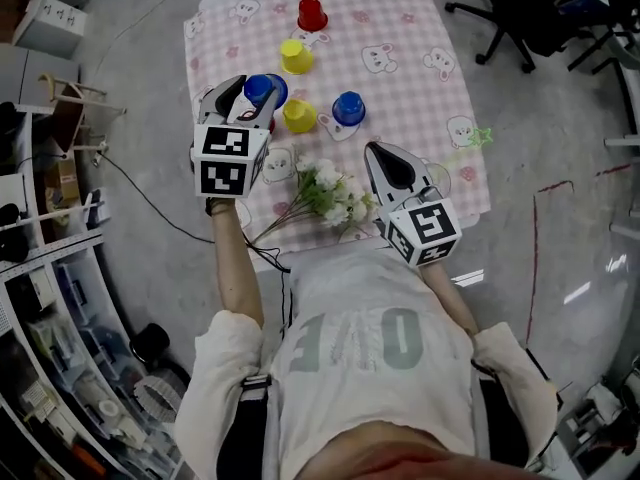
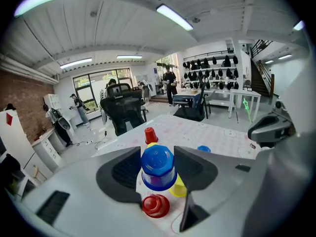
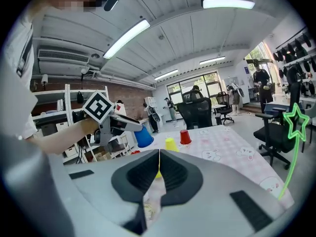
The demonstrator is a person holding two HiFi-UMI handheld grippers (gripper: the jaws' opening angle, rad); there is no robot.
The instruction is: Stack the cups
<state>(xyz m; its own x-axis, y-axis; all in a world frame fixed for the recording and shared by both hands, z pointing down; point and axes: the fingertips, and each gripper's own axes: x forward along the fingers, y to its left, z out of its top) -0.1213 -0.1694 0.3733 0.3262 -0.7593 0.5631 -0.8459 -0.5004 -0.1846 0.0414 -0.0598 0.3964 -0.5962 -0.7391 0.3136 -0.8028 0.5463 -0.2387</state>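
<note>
My left gripper [image 1: 256,96] is shut on an upside-down blue cup [image 1: 264,89], held above the pink checked tablecloth [image 1: 400,28]. In the left gripper view the blue cup [image 2: 157,166] sits between the jaws, with a red cup [image 2: 156,205] on the cloth just below it and a yellow cup [image 2: 178,187] beside it. On the table stand that yellow cup [image 1: 298,116], another blue cup [image 1: 348,108], a second yellow cup [image 1: 295,56] and a far red cup [image 1: 312,14]. My right gripper [image 1: 378,153] hovers shut and empty over the table's near right part.
A bunch of white artificial flowers [image 1: 328,194] lies at the table's near edge between the grippers. A green sprig [image 1: 478,138] lies at the right edge. Office chairs [image 1: 520,13] stand beyond the table's far right corner, shelving [image 1: 50,298] at the left.
</note>
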